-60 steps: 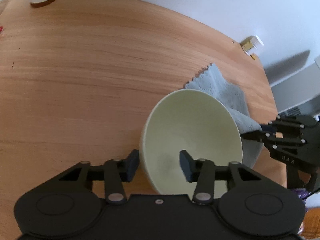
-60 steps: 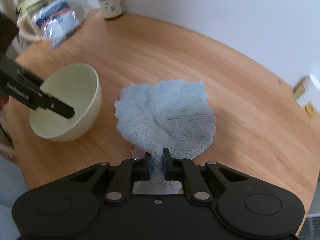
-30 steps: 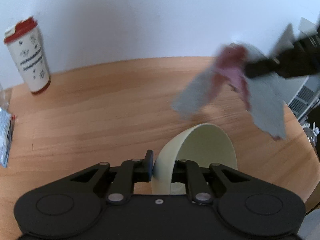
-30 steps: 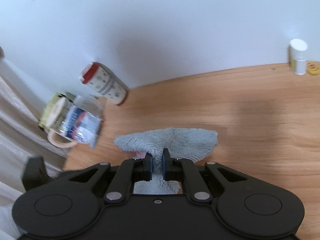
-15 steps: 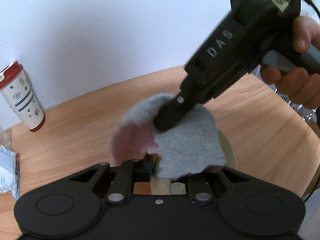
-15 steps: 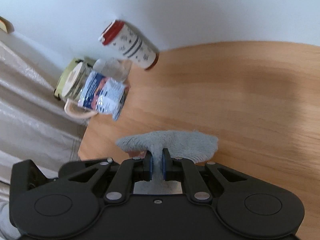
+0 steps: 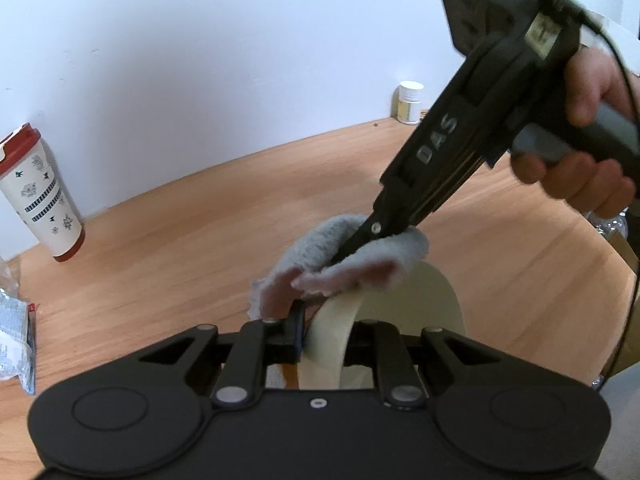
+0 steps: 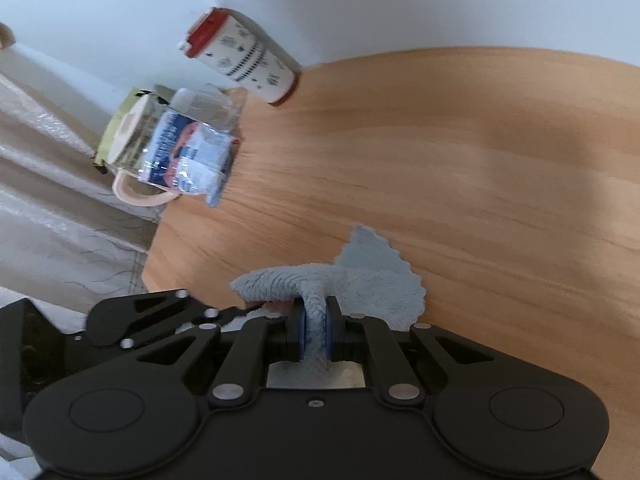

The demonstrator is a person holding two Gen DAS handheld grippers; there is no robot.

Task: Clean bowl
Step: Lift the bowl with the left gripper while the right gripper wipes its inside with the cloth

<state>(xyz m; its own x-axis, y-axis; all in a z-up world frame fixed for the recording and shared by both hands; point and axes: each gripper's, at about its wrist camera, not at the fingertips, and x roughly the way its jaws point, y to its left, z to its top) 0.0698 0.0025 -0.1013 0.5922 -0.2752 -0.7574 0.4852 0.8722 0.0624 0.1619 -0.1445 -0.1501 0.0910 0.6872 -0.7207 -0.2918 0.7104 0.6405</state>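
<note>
left wrist view: left gripper [image 7: 324,338] has its jaws clamped on the rim of the pale bowl [image 7: 404,320], low centre of frame; right gripper [image 7: 360,240], jaws pinched on the grey cloth [image 7: 320,248], sits right above that rim, angling down from upper right.

pale cream-green bowl [image 7: 404,300], grey-blue cloth [image 8: 360,284] w/ pink underside, black grippers w/ blue pads [image 8: 302,334], white travel cup [image 7: 40,196] w/ red lid & base, dark blue snowflake/stripe print, warm orange-brown wood table [image 7: 180,240], white wall
</note>
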